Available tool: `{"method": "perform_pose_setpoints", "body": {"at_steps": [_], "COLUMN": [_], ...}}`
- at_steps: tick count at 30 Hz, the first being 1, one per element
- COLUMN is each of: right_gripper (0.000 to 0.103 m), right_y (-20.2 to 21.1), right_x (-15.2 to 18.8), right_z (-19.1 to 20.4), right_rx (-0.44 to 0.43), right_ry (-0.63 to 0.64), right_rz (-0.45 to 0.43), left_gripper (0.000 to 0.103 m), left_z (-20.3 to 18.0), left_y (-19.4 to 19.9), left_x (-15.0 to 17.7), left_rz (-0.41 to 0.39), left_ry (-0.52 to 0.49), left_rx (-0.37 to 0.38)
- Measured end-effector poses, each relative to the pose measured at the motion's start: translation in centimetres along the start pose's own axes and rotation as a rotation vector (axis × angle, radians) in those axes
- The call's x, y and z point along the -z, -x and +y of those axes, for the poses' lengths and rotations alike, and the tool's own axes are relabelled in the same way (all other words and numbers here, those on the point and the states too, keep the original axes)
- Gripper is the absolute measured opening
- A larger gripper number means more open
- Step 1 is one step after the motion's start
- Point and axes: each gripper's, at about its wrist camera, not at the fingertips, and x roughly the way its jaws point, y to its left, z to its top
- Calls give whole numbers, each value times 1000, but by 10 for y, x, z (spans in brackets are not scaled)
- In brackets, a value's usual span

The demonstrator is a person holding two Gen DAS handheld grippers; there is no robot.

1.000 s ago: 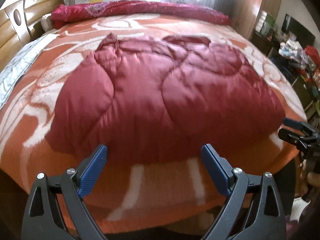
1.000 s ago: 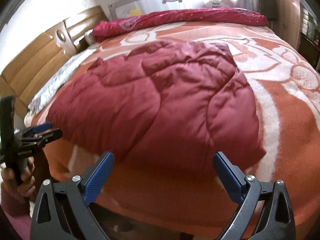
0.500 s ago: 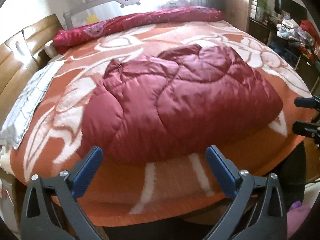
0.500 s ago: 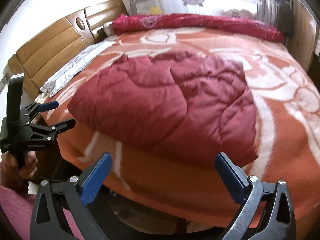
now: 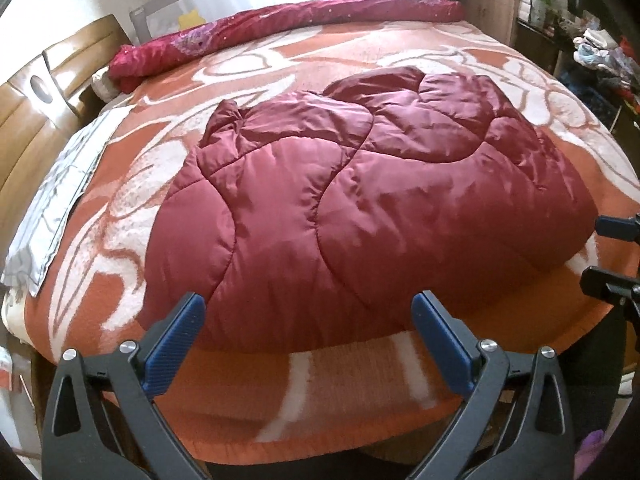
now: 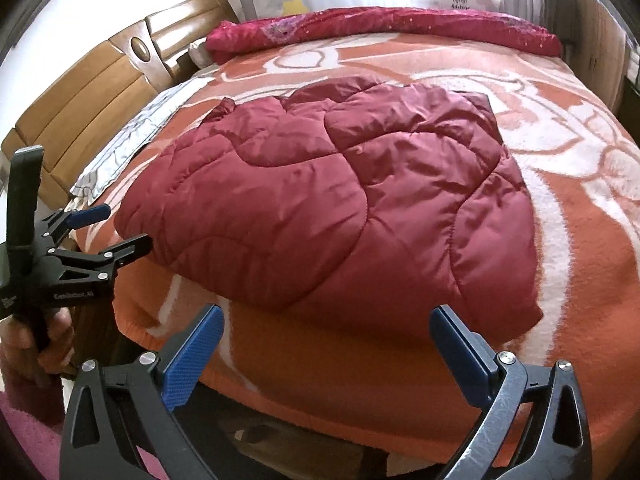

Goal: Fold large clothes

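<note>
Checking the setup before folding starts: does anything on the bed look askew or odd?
One thing: the red padded coat lies rumpled, with one corner bunched up toward the headboard. Both grippers, left and right, are open and off the fabric.

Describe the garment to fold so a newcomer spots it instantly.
Start at the bed with the orange-and-white blanket. In its middle lies the dark red puffy quilted jacket. Unlike the brighter patterned red roll along the far edge, it is plain and spread flat.

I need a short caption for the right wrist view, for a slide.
Open right gripper faces a folded red padded coat on the orange blanket; open left gripper waits beside.
</note>
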Motion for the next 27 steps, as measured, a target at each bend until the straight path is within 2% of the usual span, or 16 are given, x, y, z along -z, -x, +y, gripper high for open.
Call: {"method": "perform_pose_setpoints", "body": {"at_steps": [16, 27], "right_gripper": [103, 103], "right_y": [-16, -20], "right_x": [-24, -34], "right_z": [8, 12], "right_rx": [1, 0], "right_ry": [13, 27], "right_rz": [10, 13], "left_gripper": [103, 103], "left_z": [6, -1], "left_y": [-8, -5], "left_x": [-16, -23], "left_rz": [8, 5], "left_ry": [48, 30], "left_rx": [10, 19]}}
